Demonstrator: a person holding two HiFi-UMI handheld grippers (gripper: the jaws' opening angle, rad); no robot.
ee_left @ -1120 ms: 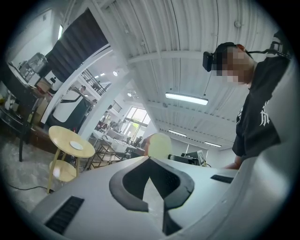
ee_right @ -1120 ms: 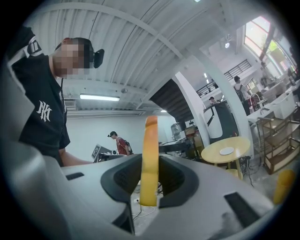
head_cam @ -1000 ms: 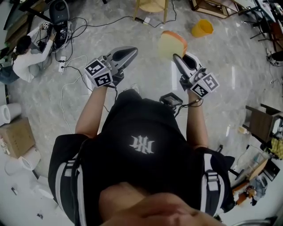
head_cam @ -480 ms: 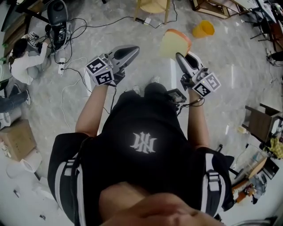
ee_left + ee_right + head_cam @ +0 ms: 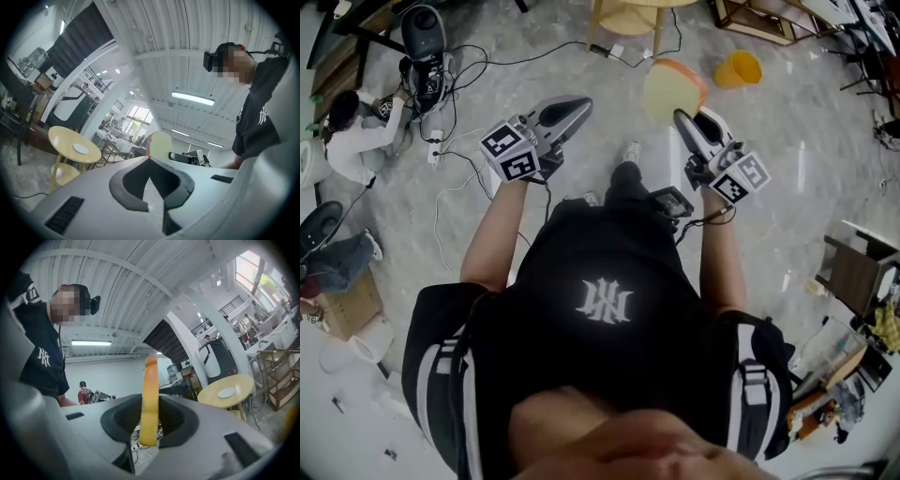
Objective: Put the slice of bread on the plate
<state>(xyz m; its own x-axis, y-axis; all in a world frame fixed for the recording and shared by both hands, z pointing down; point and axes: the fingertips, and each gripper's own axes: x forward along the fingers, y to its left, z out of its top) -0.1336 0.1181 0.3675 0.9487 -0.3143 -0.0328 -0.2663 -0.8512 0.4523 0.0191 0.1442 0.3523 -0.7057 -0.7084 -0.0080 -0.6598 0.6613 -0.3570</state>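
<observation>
Marble floor (image 5: 806, 103) has slid back underfoot over the last second, so the round table (image 5: 63, 140) and its plate (image 5: 80, 149) are nearer. Right gripper (image 5: 150, 401) still pinches the bread slice (image 5: 151, 376) upright. Left gripper (image 5: 149, 159) is pressed together and empty. Carrying stage; the slice is not yet placed.

Head view: slice of bread (image 5: 672, 89) upper centre-right between the right gripper (image 5: 681, 118) jaws, left gripper (image 5: 579, 106) left of it, bucket (image 5: 739, 67) right, crouching person (image 5: 352, 141) upper left; right gripper view: plate (image 5: 227, 393) on round table (image 5: 211, 400), right of the bread.
</observation>
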